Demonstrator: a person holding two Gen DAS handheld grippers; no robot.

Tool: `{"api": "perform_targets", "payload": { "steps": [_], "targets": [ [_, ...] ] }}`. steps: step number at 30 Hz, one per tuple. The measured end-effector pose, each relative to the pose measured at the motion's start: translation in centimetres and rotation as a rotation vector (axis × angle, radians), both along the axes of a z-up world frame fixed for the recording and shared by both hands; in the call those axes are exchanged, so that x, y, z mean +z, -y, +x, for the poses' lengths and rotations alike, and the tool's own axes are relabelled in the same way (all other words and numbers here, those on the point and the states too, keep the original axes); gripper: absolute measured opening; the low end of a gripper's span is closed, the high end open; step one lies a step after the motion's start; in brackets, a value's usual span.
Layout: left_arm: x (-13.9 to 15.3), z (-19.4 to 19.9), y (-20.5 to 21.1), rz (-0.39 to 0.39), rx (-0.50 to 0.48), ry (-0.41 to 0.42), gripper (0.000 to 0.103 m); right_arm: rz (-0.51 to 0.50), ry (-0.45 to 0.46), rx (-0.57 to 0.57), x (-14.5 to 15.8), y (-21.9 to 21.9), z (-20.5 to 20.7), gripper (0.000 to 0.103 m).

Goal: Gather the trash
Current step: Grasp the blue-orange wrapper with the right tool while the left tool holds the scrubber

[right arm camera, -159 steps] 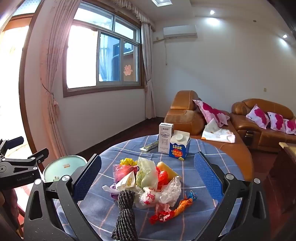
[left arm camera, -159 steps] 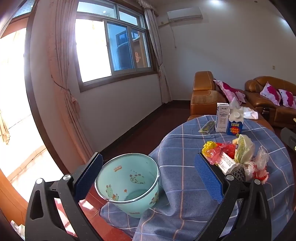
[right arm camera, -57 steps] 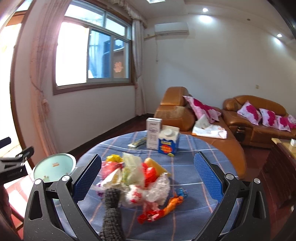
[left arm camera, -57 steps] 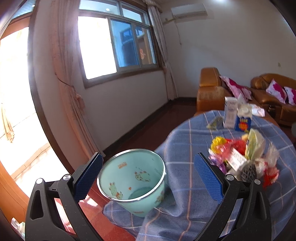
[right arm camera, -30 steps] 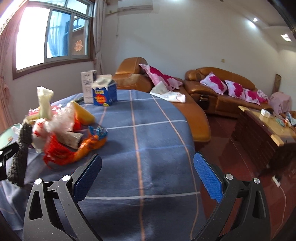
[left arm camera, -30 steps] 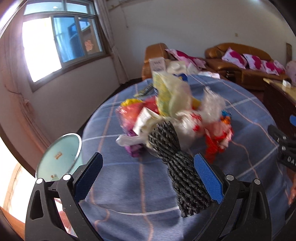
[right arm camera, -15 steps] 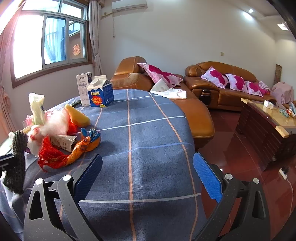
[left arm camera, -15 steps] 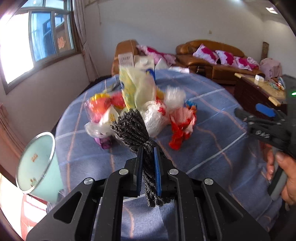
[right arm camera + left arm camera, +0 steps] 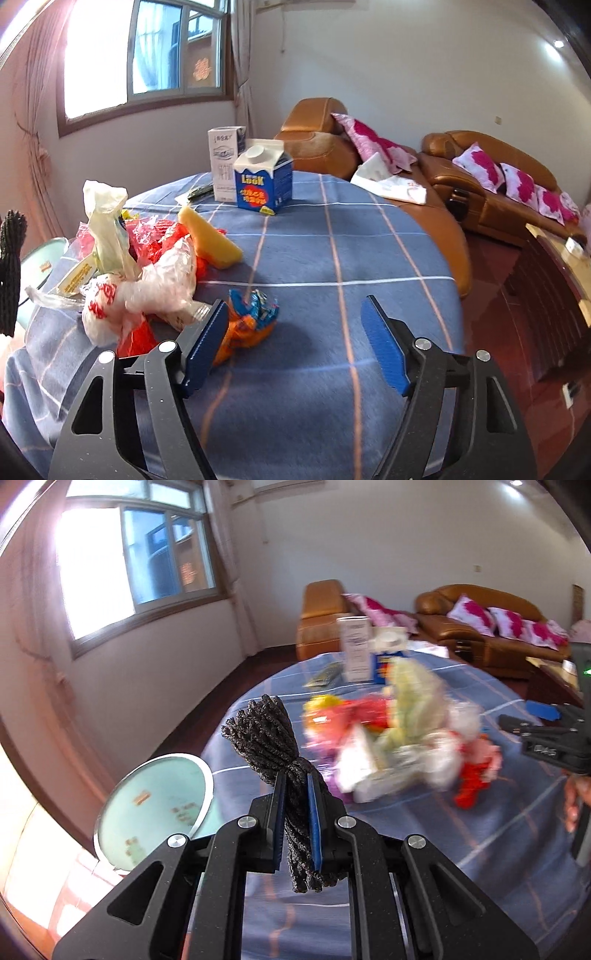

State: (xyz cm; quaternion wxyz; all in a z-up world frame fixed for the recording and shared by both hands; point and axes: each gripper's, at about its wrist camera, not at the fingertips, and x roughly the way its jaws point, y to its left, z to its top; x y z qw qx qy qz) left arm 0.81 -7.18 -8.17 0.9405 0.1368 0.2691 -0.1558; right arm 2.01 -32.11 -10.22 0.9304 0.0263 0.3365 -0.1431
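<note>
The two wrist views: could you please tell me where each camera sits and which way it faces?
Left wrist: sits behind the left tool, facing across the table toward the window; the tool is shut on a rope bundle, bin at left; the person's fingers and the right tool show at right.
Right wrist: sits behind the open right tool, facing across the table toward the sofa, above an orange wrapper.
Shared: the trash pile, cartons, bin and rope bundle.
</note>
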Motion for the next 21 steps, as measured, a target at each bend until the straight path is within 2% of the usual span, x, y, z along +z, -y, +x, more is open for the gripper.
{"api": "perform_targets", "payload": {
  "steps": [2,6,13,14,16,19,21],
  "targets": [
    [-0.1,0.6,-0.8,0.001,0.033,0.002,0.011,0.005,0.004,-0.003,0.0,-0.1,-0.2,0.072],
    [-0.4,1.0,-1.4,-0.003,0.039,-0.018,0.011,-0.019,-0.038,0.004,-0.7,-0.4,0.7,0.071],
    [-1.0,1.5,-1.7,0.002,0.037,-0.023,0.011,0.056,-0.151,0.068,-2.4,0.7,4.3,0.063],
    [-1.1,1.6,-1.8,0.003,0.040,-0.025,0.012,0.069,-0.170,0.082,-2.7,0.7,4.5,0.061],
    [-1.3,1.8,-2.0,0.003,0.044,-0.029,0.012,0.095,-0.196,0.112,-3.2,0.7,4.5,0.041],
    [-1.2,1.9,-1.9,0.004,0.047,-0.030,0.012,0.121,-0.193,0.146,-3.2,0.5,4.2,0.025],
    [-0.9,1.9,-1.9,0.003,0.050,-0.024,0.012,0.154,-0.187,0.161,-2.9,0.4,3.9,0.019]
  ]
}}
